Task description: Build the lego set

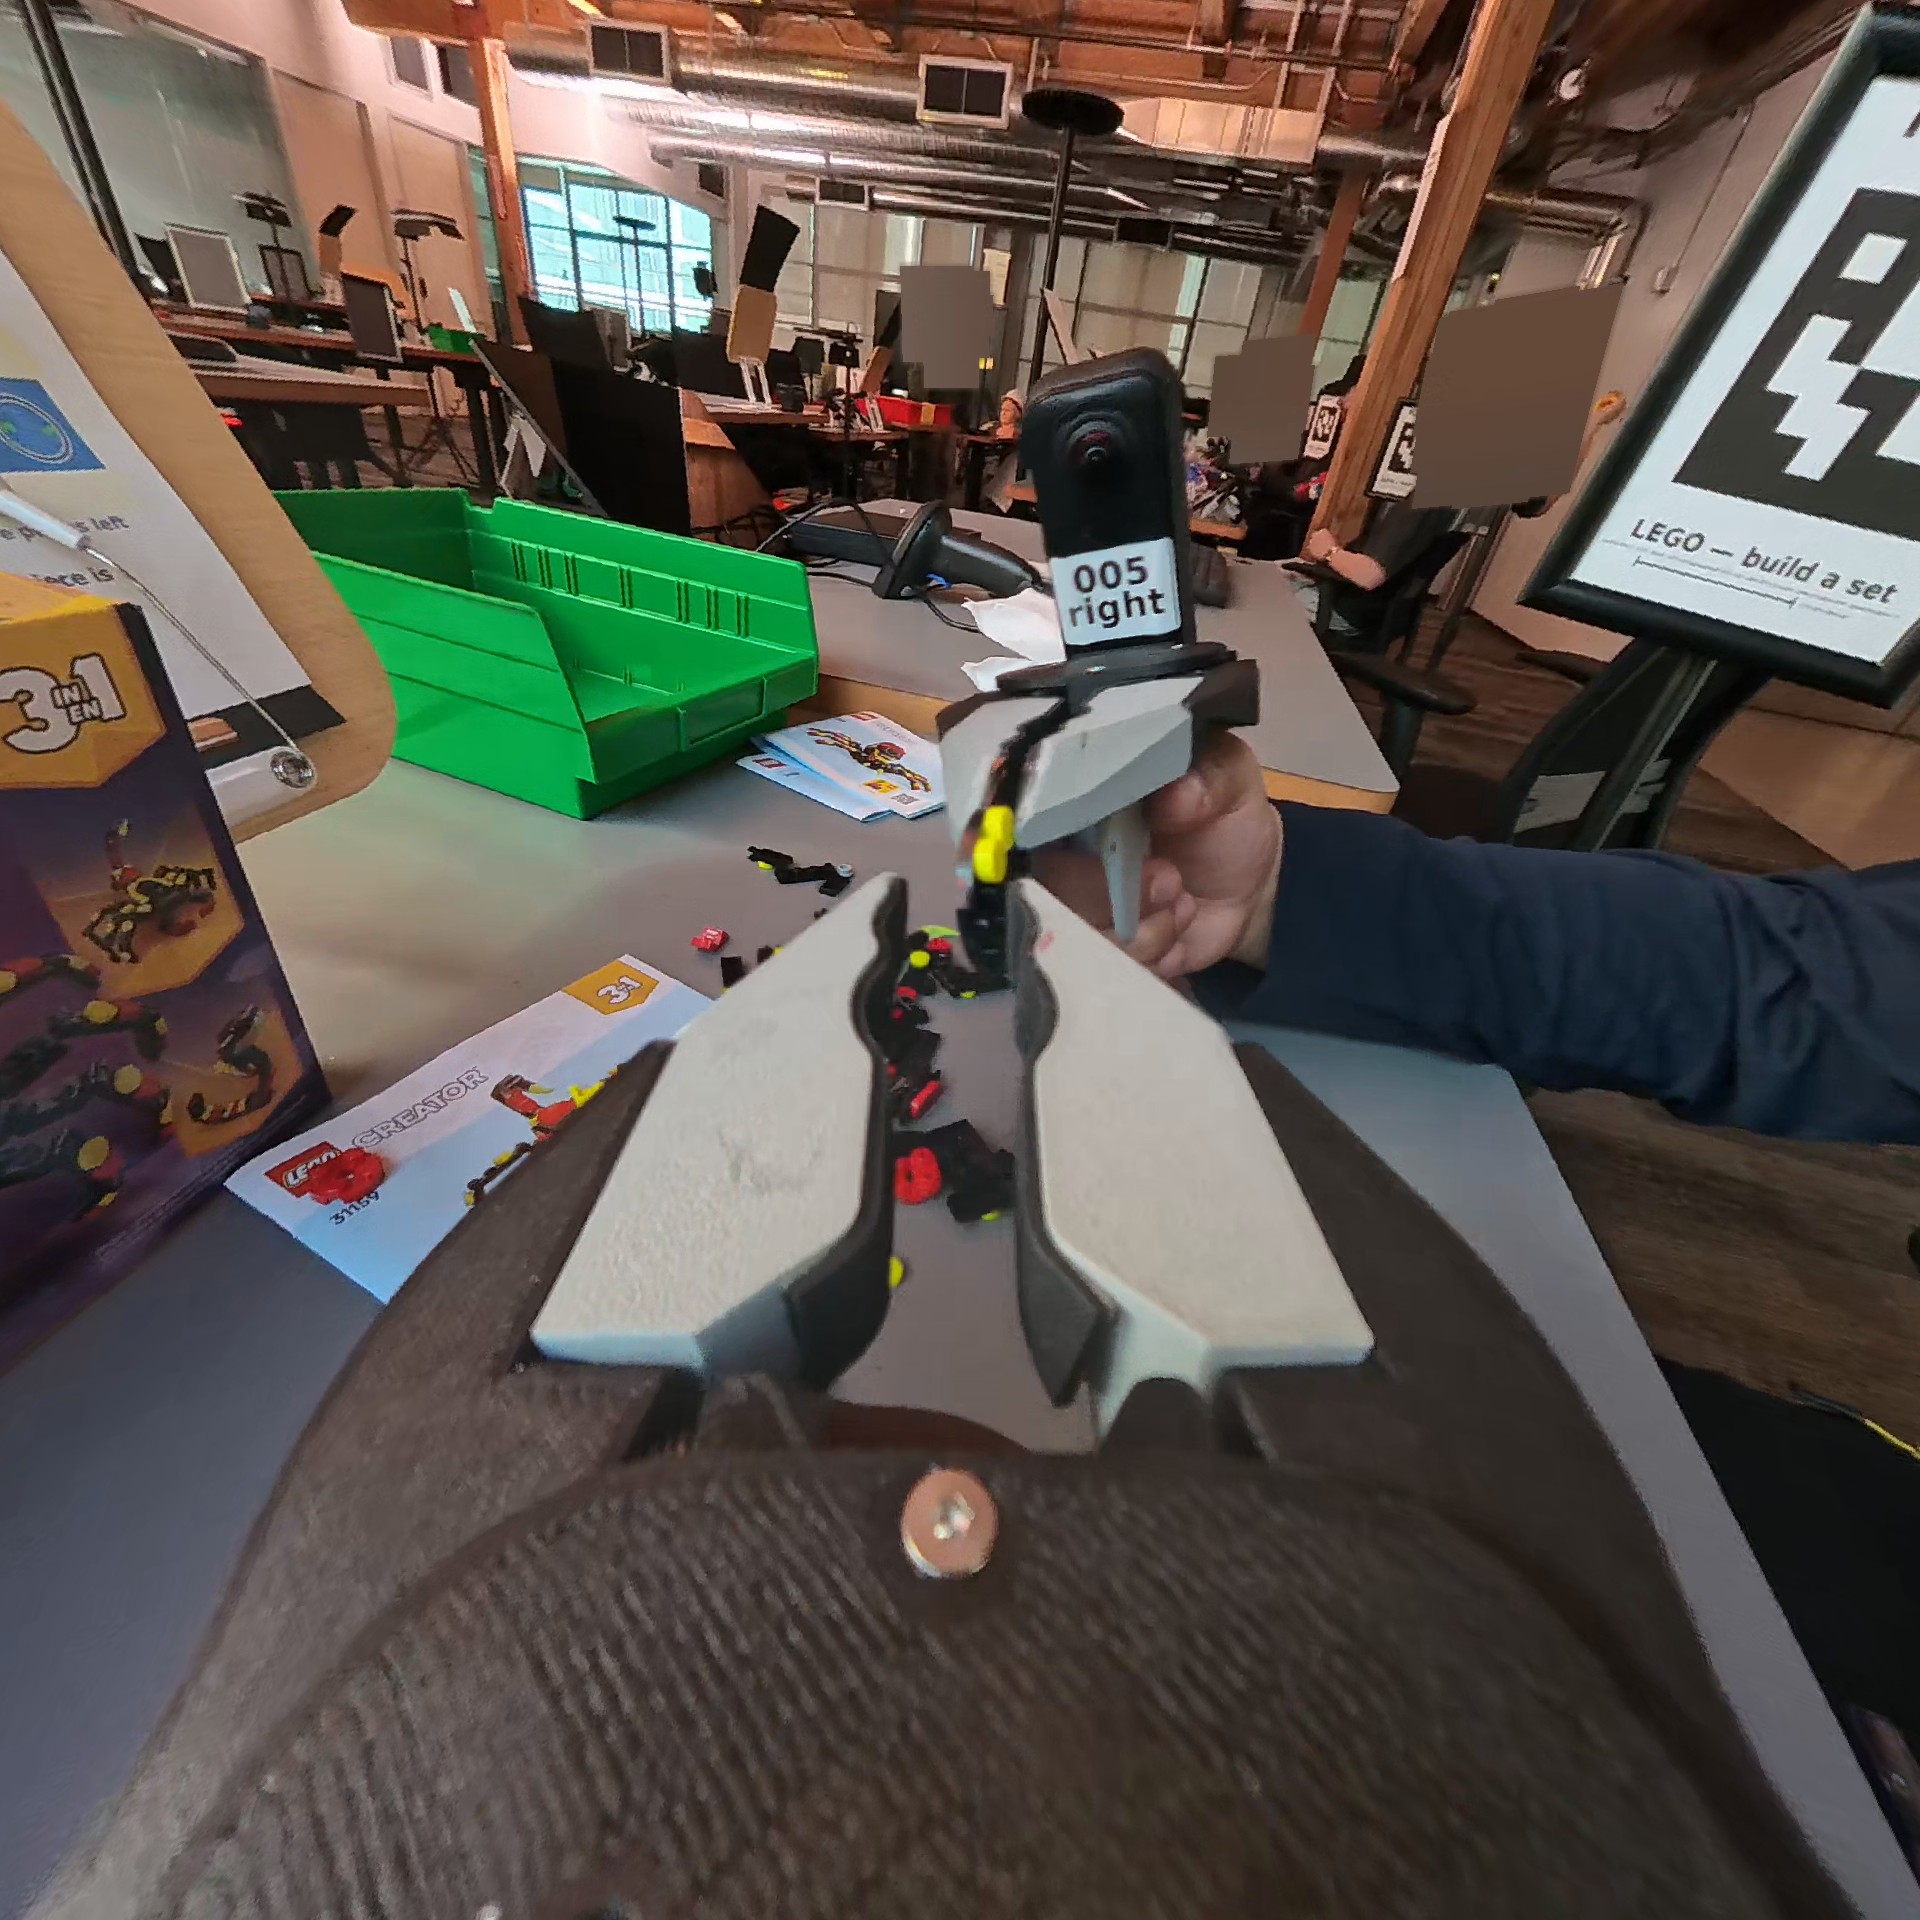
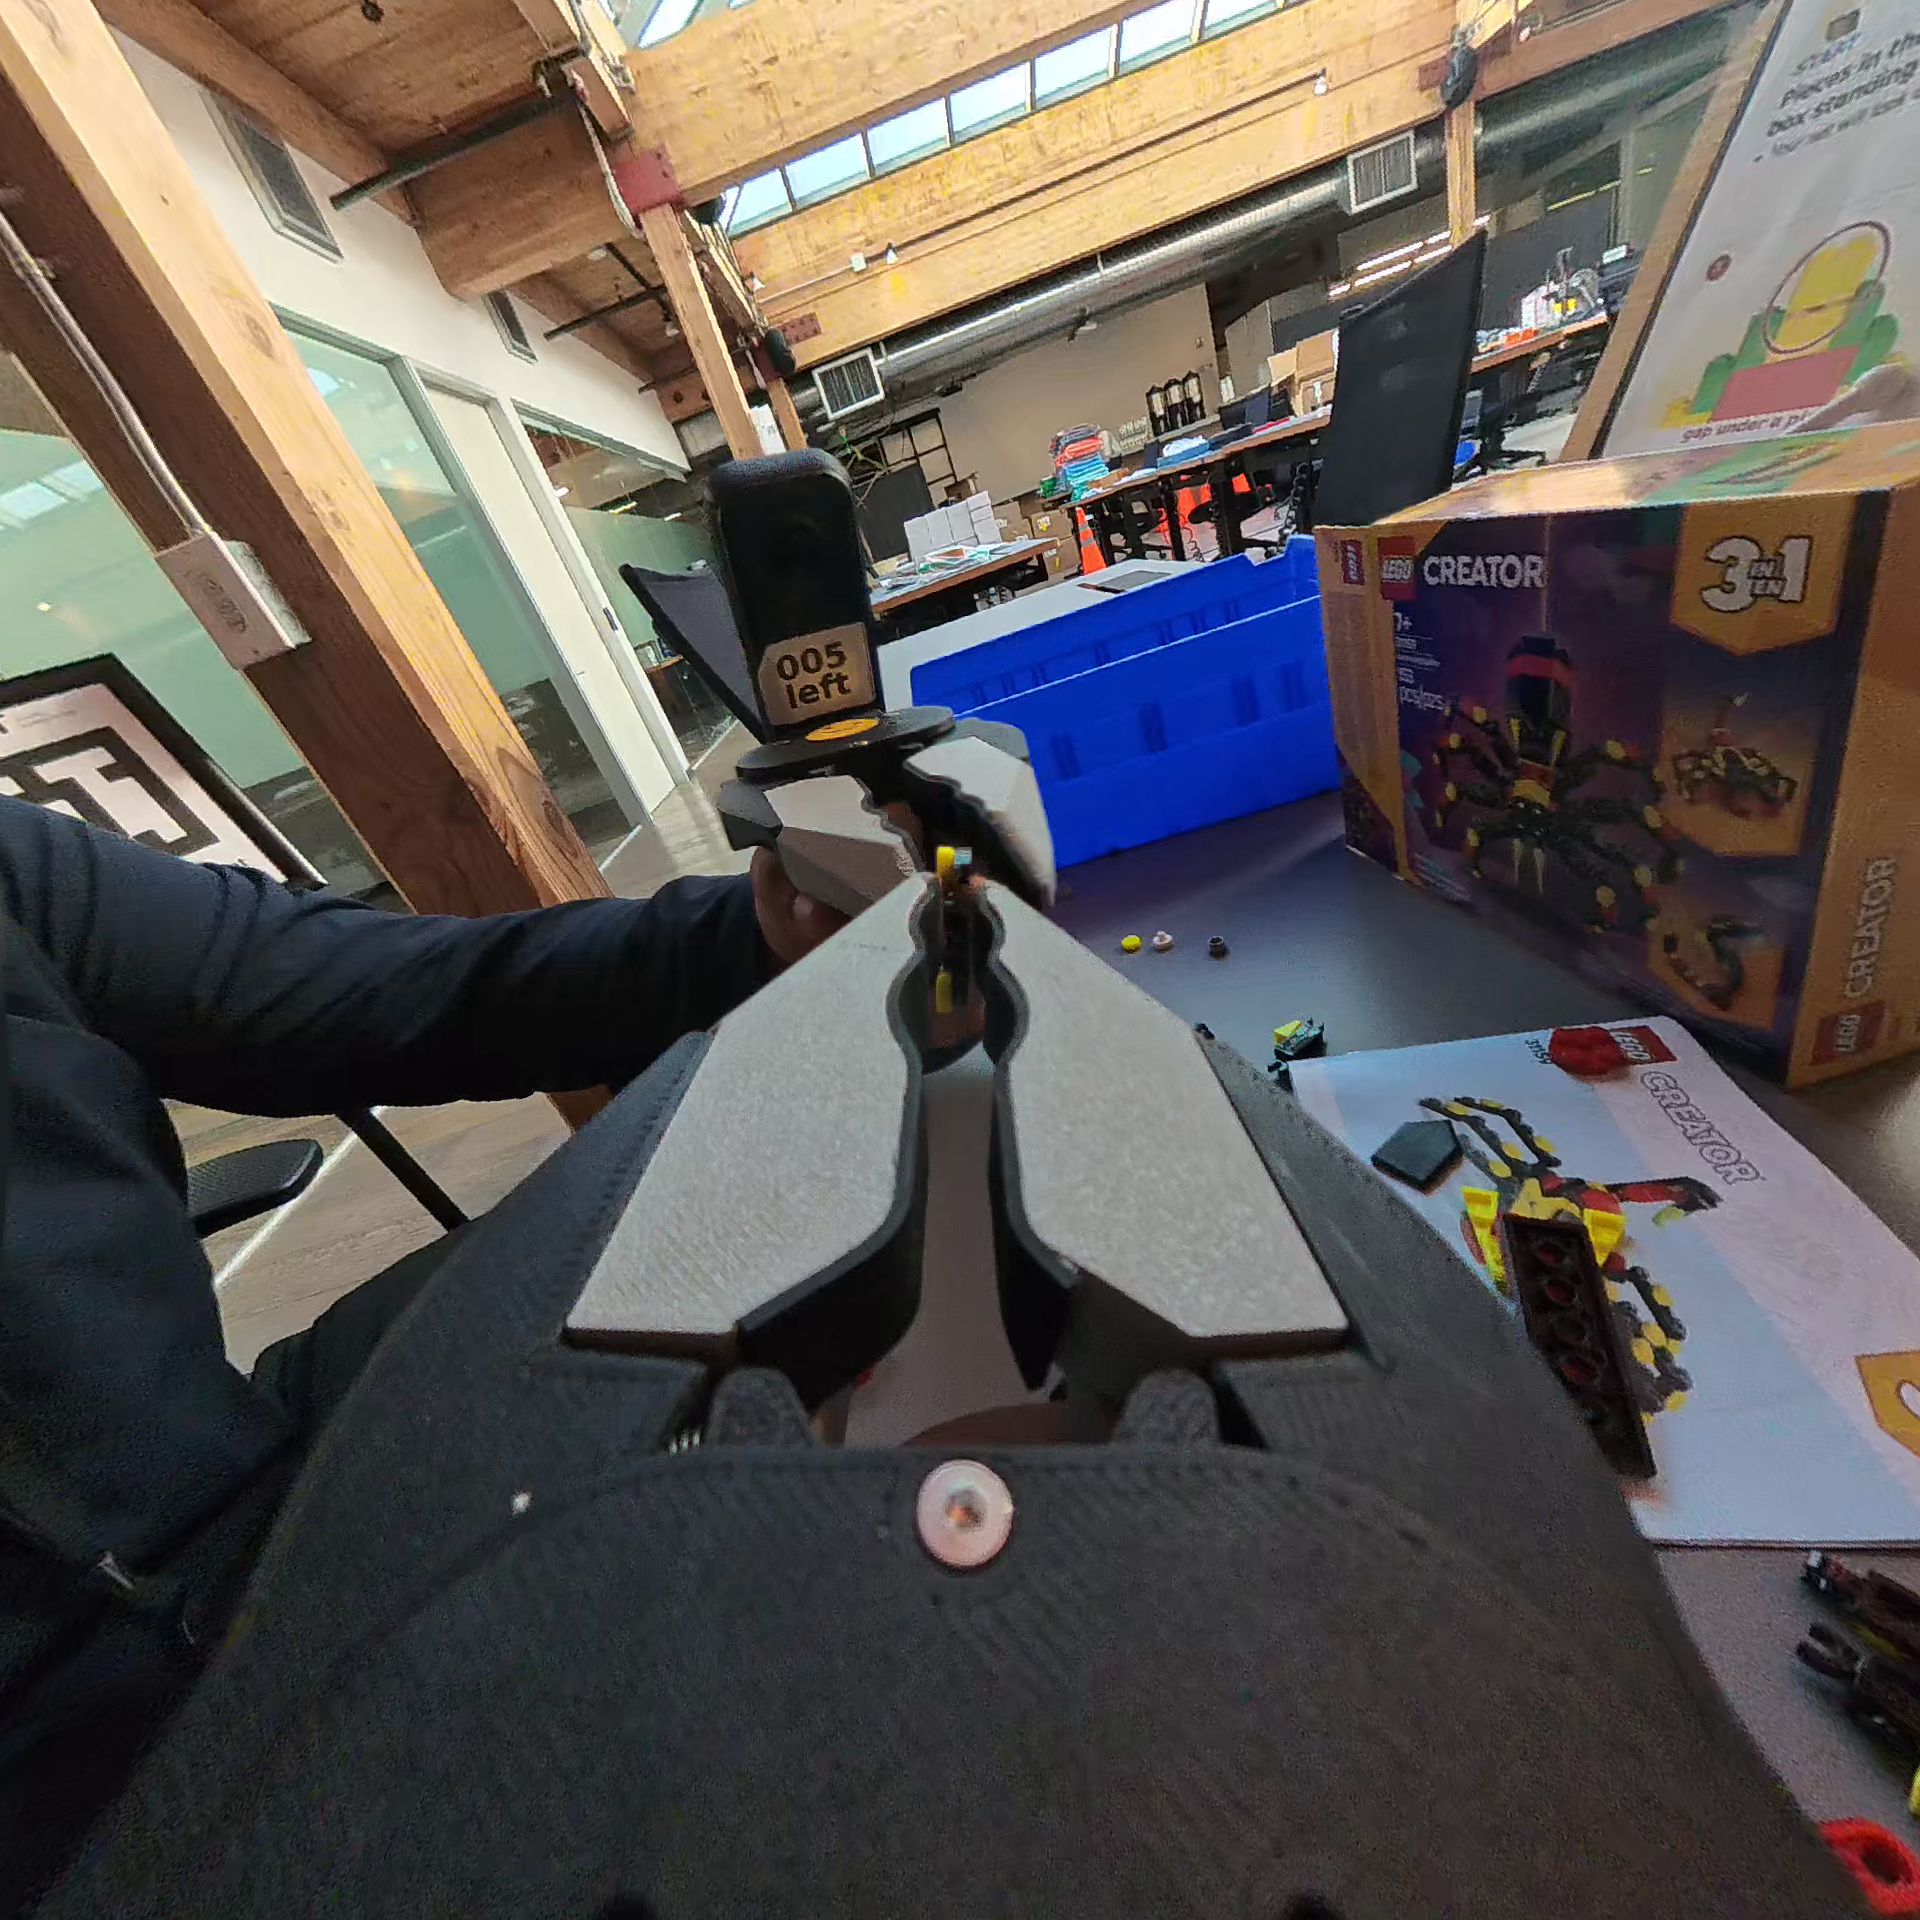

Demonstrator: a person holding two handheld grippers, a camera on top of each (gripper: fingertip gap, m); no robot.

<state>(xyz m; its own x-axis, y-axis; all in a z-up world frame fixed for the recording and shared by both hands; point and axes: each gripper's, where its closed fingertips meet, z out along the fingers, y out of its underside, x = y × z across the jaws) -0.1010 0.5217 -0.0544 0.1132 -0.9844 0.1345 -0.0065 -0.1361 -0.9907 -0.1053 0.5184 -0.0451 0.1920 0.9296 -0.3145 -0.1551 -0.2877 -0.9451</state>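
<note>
The green bin (image 1: 582, 665) in the upper left of the left wrist view sits on the grey table (image 1: 436, 894) with its open front showing, and nothing can be seen inside it. In the right wrist view a blue bin (image 2: 1132, 717) lies right of centre; its contents are hidden.

The lego assembly (image 1: 987, 894), a thin black and yellow chain of pieces, hangs near the centre of the left wrist view with its long axis roughly upright, yellow pieces at the top. The right gripper (image 1: 1003, 805) clamps its upper end, fingers closed on it. The left gripper (image 1: 951, 914) has its 2 fingers a little apart around the lower end; I cannot tell whether they touch it. In the right wrist view the same chain (image 2: 951, 935) stands between both grippers' tips, above the table.

Loose red, black and yellow pieces (image 1: 935, 1153) lie scattered on the table below the left gripper. An instruction booklet (image 1: 457, 1132) lies at lower left, the set's box (image 1: 135, 935) at the left edge, and more booklets (image 1: 842, 764) by the green bin. A framed sign (image 1: 1766, 343) stands at upper right
</note>
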